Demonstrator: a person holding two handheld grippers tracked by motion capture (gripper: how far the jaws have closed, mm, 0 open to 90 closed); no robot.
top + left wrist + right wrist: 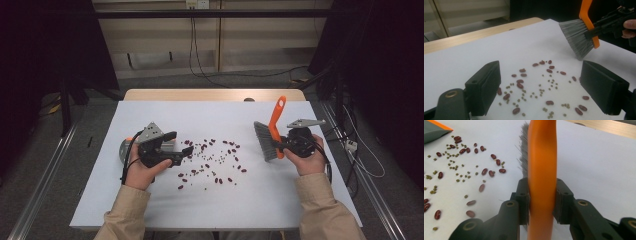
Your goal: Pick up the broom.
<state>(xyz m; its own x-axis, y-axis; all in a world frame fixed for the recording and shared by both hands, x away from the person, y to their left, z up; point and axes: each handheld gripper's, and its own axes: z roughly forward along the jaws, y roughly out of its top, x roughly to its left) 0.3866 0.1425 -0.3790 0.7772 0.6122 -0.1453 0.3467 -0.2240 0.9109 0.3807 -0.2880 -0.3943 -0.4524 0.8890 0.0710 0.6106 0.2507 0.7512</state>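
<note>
Our right tongs (541, 202) are clenched on the orange handle of the brush (542, 170), both pads pressed flat against it. Our left tongs (540, 92) stand released, nothing between them. The right gripper view shows that pinch close up, plus a grey, orange-edged dustpan corner (434, 131). The high view gives the brush's (272, 132) lie: long axis steeply tilted, handle tip up and away from us, grey bristles slanting down-left just above the white table (300, 200), right of the scattered beans (212, 160).
</note>
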